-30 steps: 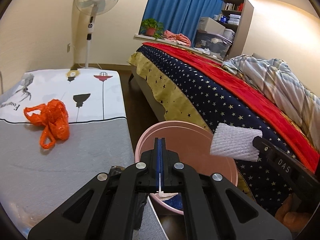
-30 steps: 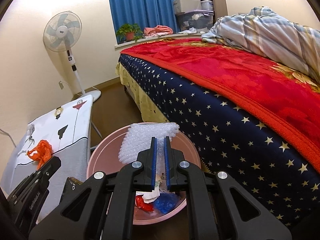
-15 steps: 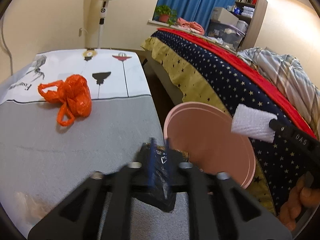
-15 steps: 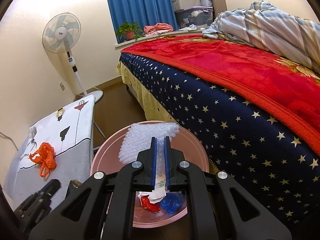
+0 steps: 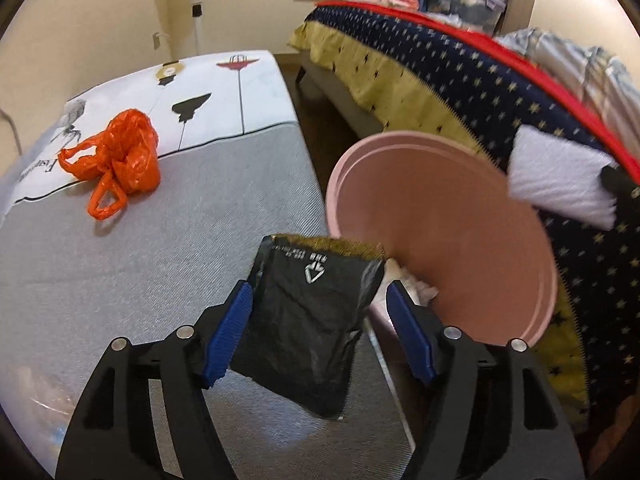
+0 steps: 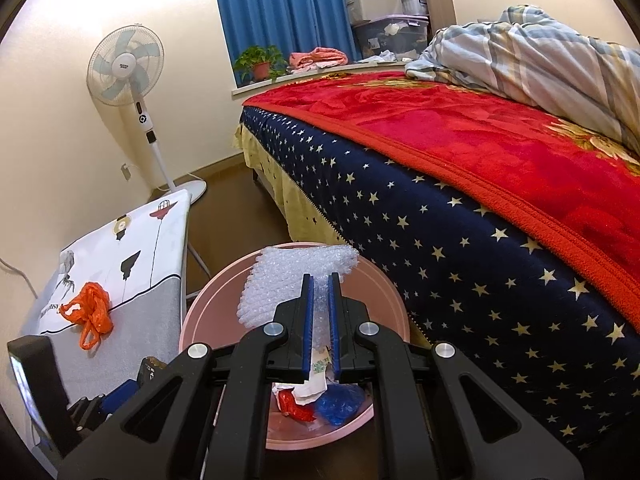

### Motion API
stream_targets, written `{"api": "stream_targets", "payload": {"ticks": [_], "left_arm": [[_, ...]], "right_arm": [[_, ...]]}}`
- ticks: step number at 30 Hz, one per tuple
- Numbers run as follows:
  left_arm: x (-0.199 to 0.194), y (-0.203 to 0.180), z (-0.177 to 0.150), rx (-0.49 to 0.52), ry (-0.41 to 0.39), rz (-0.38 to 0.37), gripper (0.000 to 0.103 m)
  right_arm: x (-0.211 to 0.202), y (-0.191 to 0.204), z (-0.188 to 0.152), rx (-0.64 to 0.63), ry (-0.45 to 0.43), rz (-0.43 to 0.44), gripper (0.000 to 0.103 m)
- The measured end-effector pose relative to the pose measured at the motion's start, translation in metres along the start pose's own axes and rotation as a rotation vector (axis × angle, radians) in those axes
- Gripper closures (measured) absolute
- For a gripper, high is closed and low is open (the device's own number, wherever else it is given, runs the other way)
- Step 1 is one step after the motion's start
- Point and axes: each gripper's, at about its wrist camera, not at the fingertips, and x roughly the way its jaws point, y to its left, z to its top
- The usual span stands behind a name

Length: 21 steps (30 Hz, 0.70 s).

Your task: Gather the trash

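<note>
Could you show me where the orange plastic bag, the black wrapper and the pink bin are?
orange plastic bag (image 5: 128, 156): left wrist view, its crumpled body.
black wrapper (image 5: 308, 316): left wrist view, middle of its face.
pink bin (image 5: 440, 232): left wrist view, its inner wall.

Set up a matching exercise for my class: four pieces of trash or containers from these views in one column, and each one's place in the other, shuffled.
Things:
1. orange plastic bag
2. black wrapper
3. bubble wrap
4. pink bin

Places:
A. held in the right gripper
B. on the floor beside the bed
C. between the open jaws of the left gripper
D. lying alone on the covered board

Pairs: 1-D, 2-C, 3-A, 4-B
</note>
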Motion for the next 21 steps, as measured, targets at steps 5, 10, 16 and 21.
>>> {"api": "stream_targets", "payload": {"ticks": [5,10,16,21], "left_arm": [[-0.008,0.011,0.001,-0.039,-0.026,-0.026,0.068],[-0.03,0.013,0.005,-0.028,-0.09,-0.035,0.087],[-0.054,0.019,0.008,-0.043,-0.163,-0.039,0.096],[-0.066,0.022,0.01,-0.054,-0.204,-0.045,0.096]], "right_arm": [[0.001,0.0,0.0,0.005,0.003,0.005,0.096],[-0.003,0.001,-0.001,0.001,-0.004,0.008,0.096],[-0.01,0.004,-0.004,-0.023,-0.007,0.004,0.096],[-0.017,0.005,-0.004,-0.032,-0.013,0.001,0.096]]}}
